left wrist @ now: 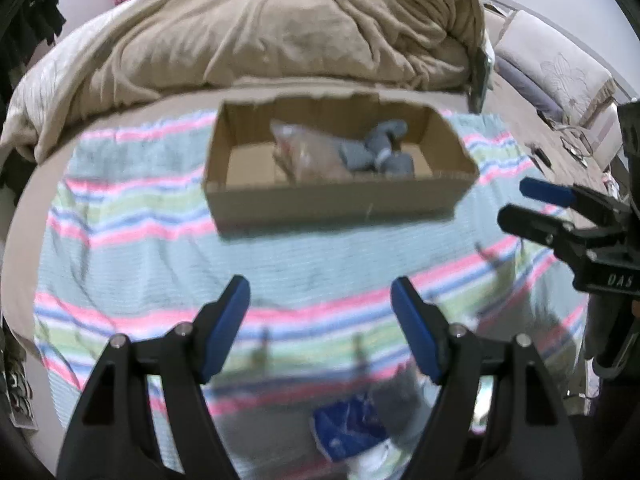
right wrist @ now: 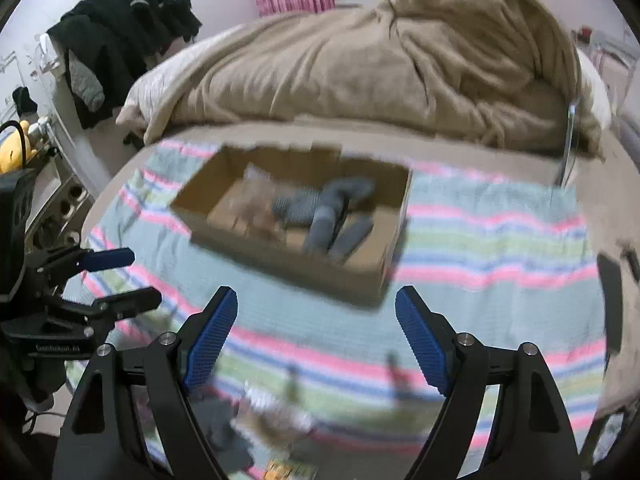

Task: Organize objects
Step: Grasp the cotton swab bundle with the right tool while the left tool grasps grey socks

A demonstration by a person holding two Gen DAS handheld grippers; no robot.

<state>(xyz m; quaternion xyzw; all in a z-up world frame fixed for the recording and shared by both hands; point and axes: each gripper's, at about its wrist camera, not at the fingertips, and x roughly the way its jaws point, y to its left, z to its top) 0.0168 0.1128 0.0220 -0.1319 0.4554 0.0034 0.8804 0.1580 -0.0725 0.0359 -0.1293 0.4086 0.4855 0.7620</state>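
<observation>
A shallow cardboard box (left wrist: 332,200) (right wrist: 280,258) lies on a striped towel (left wrist: 160,248) (right wrist: 500,248) on the bed. Inside it are grey rolled socks (left wrist: 378,152) (right wrist: 328,216) and a clear plastic packet (left wrist: 308,152) (right wrist: 256,200). My left gripper (left wrist: 320,300) is open and empty, hovering over the towel in front of the box. My right gripper (right wrist: 316,312) is open and empty, just before the box's near right corner; it also shows in the left wrist view (left wrist: 516,204). A blue packet (left wrist: 348,428) lies at the towel's near edge between the left fingers.
A rumpled tan blanket (left wrist: 280,32) (right wrist: 380,72) is heaped behind the box. Dark clothes (right wrist: 128,28) hang at the far left. Pillows (left wrist: 560,72) lie at the right. Small blurred items (right wrist: 280,412) sit at the towel's near edge.
</observation>
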